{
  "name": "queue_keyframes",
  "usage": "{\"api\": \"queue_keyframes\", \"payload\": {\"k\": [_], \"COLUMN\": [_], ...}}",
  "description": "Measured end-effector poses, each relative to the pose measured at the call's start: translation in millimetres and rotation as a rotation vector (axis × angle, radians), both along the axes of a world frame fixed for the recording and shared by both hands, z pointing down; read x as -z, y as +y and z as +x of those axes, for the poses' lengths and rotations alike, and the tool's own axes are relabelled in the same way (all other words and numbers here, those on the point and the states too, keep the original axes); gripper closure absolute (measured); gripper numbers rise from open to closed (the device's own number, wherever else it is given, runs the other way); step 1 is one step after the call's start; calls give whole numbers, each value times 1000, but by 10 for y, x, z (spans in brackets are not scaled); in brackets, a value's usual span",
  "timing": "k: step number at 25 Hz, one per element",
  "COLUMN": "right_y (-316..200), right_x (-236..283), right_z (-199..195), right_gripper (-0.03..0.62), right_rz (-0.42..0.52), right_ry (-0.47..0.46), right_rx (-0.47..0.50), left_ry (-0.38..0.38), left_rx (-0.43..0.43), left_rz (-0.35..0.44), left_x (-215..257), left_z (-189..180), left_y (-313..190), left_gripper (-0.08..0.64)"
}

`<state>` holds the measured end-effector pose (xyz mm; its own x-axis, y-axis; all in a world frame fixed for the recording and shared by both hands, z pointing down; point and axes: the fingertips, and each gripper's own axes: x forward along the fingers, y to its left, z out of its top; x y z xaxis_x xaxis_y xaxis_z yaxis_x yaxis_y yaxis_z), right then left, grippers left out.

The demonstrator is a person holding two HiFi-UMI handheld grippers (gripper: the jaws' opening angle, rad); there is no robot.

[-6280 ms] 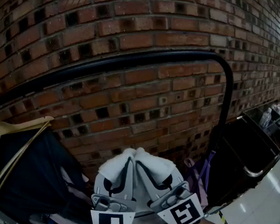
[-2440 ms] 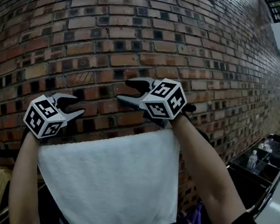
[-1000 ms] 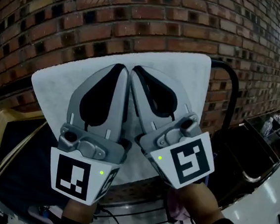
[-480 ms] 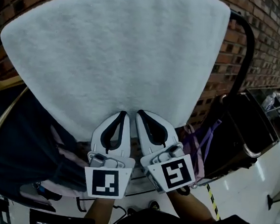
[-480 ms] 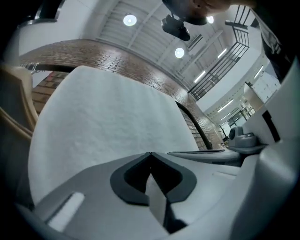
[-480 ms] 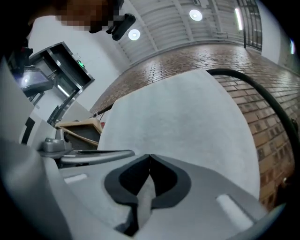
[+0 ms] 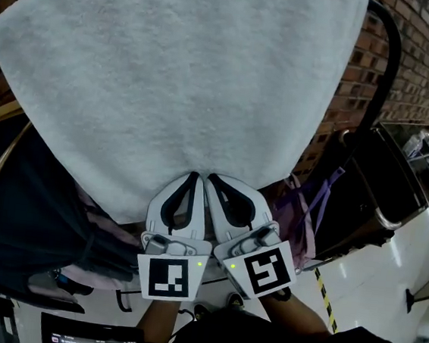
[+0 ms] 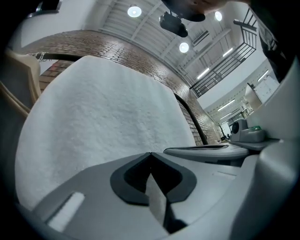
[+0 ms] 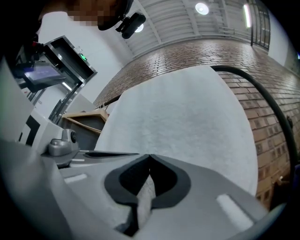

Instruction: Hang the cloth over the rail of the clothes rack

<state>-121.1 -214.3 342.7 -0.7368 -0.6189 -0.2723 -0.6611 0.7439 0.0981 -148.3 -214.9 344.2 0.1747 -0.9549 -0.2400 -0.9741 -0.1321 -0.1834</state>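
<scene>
Head view, cloth: the white cloth [image 7: 170,86] fills the upper frame, draped over the black rail [image 7: 386,63] that curves down at the upper right; its lower hem narrows to a point at centre.
Head view, grippers: the left gripper [image 7: 193,175] and right gripper [image 7: 213,177] sit side by side, touching, at lower centre, both at the middle of the hem.
Head view, surroundings: a dark garment [image 7: 19,215] hangs at lower left, just beside the hem.
Left gripper view, fingers: pressed together on a thin fold of the cloth's [image 8: 103,112] hem, which runs down between them; the rail [image 8: 190,117] shows past the cloth's right edge.
Right gripper view, fingers: likewise clamped on a fold of hem, with the cloth [image 9: 187,122] rising ahead and the rail [image 9: 262,93] arching at the right.
Step in hand: probably drawing the near side down so the cloth settles across the rail.
Doing it well: pull straight down and evenly with both grippers, so neither side slides off.
Hem: gathered at the middle, so moving the grippers apart along it should flatten the hang.
Release: best done by both grippers together, with the hem clear of the garment below.
</scene>
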Motion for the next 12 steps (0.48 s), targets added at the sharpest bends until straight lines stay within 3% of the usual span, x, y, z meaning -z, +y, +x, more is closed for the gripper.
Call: {"api": "queue_keyframes", "payload": {"k": [12], "right_y": [-46], "right_x": [-46], "right_z": [-67], "right_gripper": [588], "right_rz": [-8], "right_ry": [0], "right_rx": [2], "left_ry": [3], "left_rx": [-11], "left_rz": [6], "left_x": [-18], "left_z": [-56], "left_y": [-36], "left_gripper": [552]}}
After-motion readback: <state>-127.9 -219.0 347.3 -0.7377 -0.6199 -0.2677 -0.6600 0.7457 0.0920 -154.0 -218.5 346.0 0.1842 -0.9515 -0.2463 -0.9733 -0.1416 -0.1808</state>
